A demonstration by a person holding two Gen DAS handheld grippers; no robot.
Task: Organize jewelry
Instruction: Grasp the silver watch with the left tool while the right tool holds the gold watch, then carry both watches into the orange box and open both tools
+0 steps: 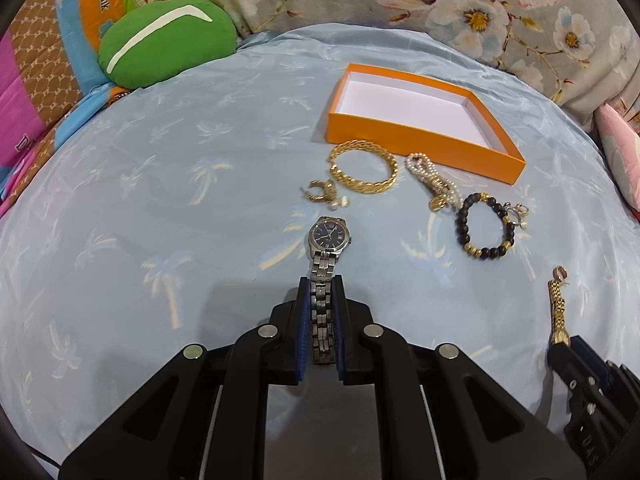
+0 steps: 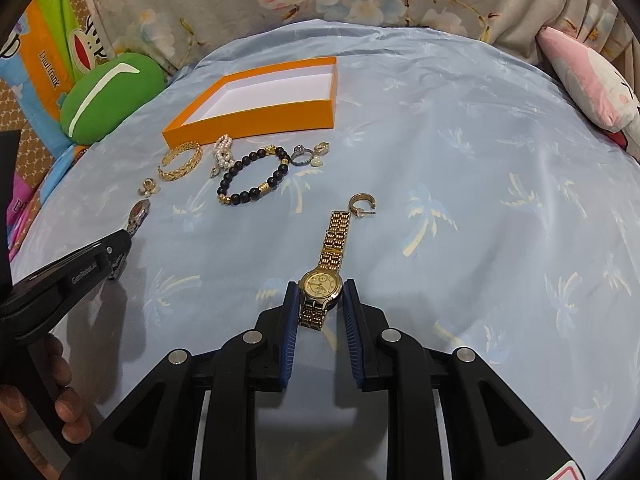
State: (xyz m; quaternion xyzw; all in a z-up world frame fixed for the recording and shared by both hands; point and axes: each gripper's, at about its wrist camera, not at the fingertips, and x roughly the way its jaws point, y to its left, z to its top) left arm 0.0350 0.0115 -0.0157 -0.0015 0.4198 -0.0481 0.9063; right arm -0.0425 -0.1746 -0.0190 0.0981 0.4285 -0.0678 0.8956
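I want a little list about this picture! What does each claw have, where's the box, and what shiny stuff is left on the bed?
left claw: shut on the silver watch band
right claw: shut on the gold watch at its face
orange box: open, nothing inside
still on the blue sheet: gold bangle, pearl strand, black bead bracelet, gold hoop earring

Left gripper (image 1: 321, 284) is clamping tight, pointing toward 12 o'clock; right gripper (image 2: 318, 294) is pinching, partly closed; fingers (image 2: 66, 408) are gripping handle.
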